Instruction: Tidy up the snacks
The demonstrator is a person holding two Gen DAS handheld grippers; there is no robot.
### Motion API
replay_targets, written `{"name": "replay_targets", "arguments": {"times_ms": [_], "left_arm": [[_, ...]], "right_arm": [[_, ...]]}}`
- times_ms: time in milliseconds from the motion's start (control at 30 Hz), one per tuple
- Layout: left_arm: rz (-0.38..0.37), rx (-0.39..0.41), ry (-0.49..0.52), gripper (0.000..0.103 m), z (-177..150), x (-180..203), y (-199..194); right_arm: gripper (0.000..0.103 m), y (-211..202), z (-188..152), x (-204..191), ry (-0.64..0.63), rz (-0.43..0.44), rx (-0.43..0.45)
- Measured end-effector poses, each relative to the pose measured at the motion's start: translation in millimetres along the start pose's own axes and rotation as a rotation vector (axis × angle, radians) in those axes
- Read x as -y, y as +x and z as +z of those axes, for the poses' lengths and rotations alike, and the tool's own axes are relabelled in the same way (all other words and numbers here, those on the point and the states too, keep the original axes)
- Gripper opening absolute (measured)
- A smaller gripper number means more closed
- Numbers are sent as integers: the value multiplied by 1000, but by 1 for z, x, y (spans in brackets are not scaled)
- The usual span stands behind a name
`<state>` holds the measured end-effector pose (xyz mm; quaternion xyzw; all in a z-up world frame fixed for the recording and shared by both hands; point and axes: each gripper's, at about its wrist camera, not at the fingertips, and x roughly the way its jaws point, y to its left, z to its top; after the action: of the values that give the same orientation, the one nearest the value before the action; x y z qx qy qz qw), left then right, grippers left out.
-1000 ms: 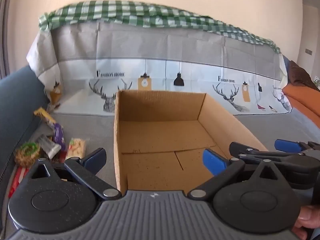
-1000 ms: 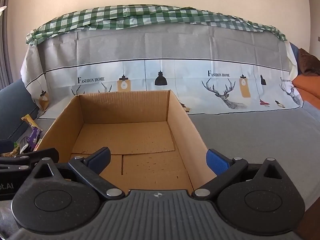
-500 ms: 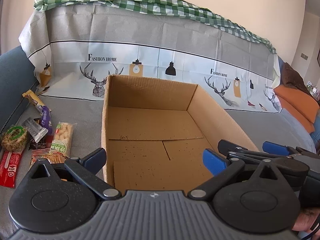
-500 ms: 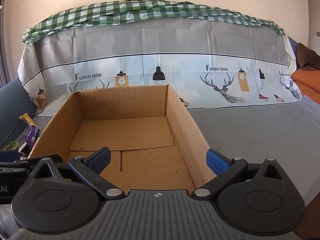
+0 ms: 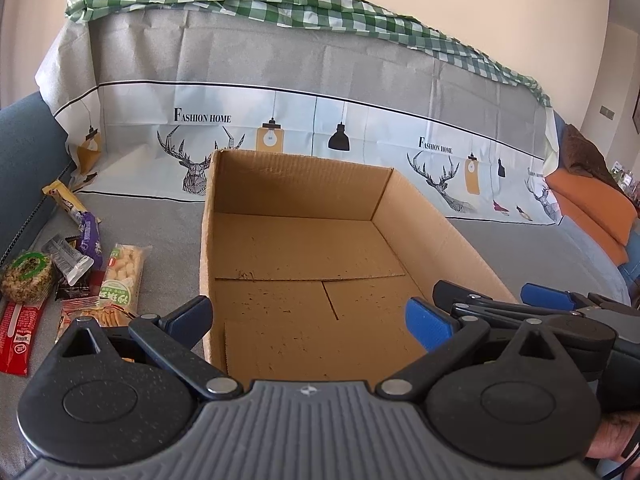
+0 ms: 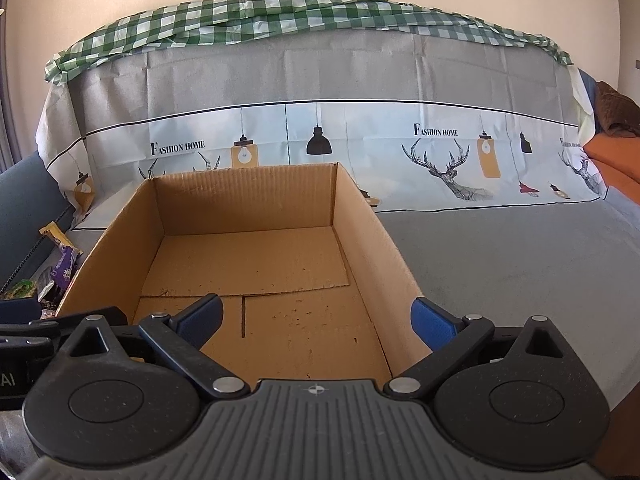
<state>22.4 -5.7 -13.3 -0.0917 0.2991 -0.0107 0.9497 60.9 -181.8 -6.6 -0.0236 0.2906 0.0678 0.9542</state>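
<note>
An empty open cardboard box [image 5: 308,256] sits on the grey sofa seat; it also shows in the right wrist view [image 6: 252,256]. Several snack packets [image 5: 76,272] lie in a loose pile left of the box: a red stick pack [image 5: 18,326], a round green-labelled cake [image 5: 27,271], a purple bar [image 5: 89,232], a pale puffed-snack pack [image 5: 122,276]. My left gripper [image 5: 308,320] is open and empty at the box's near edge. My right gripper [image 6: 316,318] is open and empty beside it, over the box's near right part; it also shows in the left wrist view [image 5: 500,300].
The sofa back [image 5: 320,120] behind the box is draped in a grey deer-print cover with a green checked cloth [image 5: 240,0] on top. A blue armrest [image 5: 24,152] stands at the left. An orange cushion [image 5: 592,208] lies far right. Grey seat [image 6: 500,264] extends right of the box.
The left wrist view has swung a little: the snack pile and box now sit further right and lower in it. The right gripper has barely moved. Both grippers stay open.
</note>
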Motion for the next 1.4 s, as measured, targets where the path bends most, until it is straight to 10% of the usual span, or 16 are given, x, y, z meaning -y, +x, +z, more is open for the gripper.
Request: {"name": "replay_targets", "arguments": {"times_ms": [567, 867, 1167, 1400], "left_arm": [[-9, 25, 38, 101, -2, 0, -8], [-57, 16, 81, 30, 10, -24, -33], [138, 24, 143, 29, 27, -128, -47], [221, 60, -89, 29, 8, -206, -49]], "right_arm": [[82, -5, 3, -2, 1, 3, 32], [51, -19, 4, -16, 82, 95, 60], [49, -38, 9, -73, 74, 295, 99], [54, -39, 10, -144, -4, 457, 90]]}}
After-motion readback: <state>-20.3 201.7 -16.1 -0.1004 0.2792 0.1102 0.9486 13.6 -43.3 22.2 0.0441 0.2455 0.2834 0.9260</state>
